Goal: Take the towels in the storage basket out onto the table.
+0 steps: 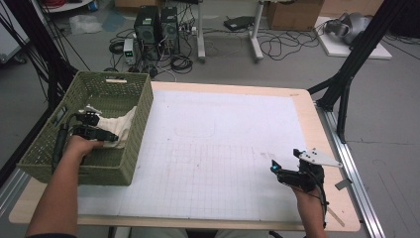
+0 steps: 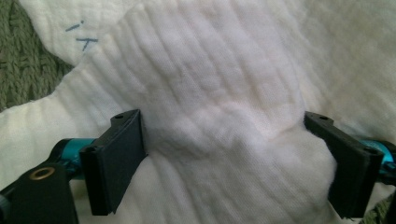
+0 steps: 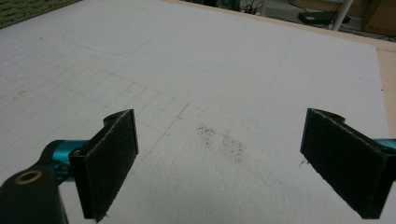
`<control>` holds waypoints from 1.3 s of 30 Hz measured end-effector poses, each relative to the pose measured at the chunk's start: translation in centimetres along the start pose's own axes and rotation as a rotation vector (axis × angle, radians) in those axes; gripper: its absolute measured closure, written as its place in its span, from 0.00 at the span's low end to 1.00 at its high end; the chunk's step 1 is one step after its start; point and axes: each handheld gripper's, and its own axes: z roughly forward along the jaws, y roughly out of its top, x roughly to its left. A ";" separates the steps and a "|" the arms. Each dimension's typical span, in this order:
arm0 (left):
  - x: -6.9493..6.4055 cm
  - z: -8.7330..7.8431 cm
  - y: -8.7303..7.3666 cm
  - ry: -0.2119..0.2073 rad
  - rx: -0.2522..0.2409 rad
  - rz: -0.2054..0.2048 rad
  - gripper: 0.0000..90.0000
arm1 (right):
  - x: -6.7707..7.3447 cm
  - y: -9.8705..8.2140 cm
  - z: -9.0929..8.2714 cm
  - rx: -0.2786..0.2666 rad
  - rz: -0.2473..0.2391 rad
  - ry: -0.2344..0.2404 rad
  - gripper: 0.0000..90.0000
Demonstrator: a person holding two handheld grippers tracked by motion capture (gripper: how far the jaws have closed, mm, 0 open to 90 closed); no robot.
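From the high view, a green woven basket [image 1: 126, 148] sits at the nine o'clock side of the bench [image 1: 317, 134], overhanging its left edge. A white cloth [image 1: 120, 128] lies bunched inside the basket, against its right wall. The left tool [image 1: 106, 135] reaches down into the basket and meets the cloth, held by the person's left hand [image 1: 81, 147]. At about four o'clock on the bench, the right tool [image 1: 275, 167] hovers low over the white gridded mat [image 1: 223, 148], well apart from the basket, with its grey three-cornered plate [image 1: 317, 157] pointing toward three o'clock.

In the left gripper view, the left tool [image 2: 224, 158] is spread wide, its jaws released, with a raised fold of the cloth [image 2: 219, 84] swelling between them. The jaws stand on either side of the fold and do not pinch it. A faint blue mark [image 2: 81, 37] shows on the cloth at eleven o'clock, and the basket's weave [image 2: 23, 60] appears at nine o'clock.

In the right gripper view, the right tool [image 3: 219, 163] is also released, jaws far apart with nothing between them. Below lies the mat [image 3: 210, 60], with a dark smudge [image 3: 222, 140] near the centre and a corner of the basket [image 3: 28, 9] at eleven o'clock.
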 end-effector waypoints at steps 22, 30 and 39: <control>1.3 -6.2 0.8 -0.158 -0.411 -0.120 0.86 | -0.3 0.0 -0.3 0.002 0.008 -0.020 0.12; 1.4 -8.8 0.6 -0.146 -0.584 -0.095 0.86 | -0.4 -0.1 -0.4 0.001 0.018 -0.019 0.12; 1.3 -11.8 0.1 -0.164 -0.763 -0.064 0.86 | -0.2 -0.1 -0.3 0.007 0.016 -0.017 0.12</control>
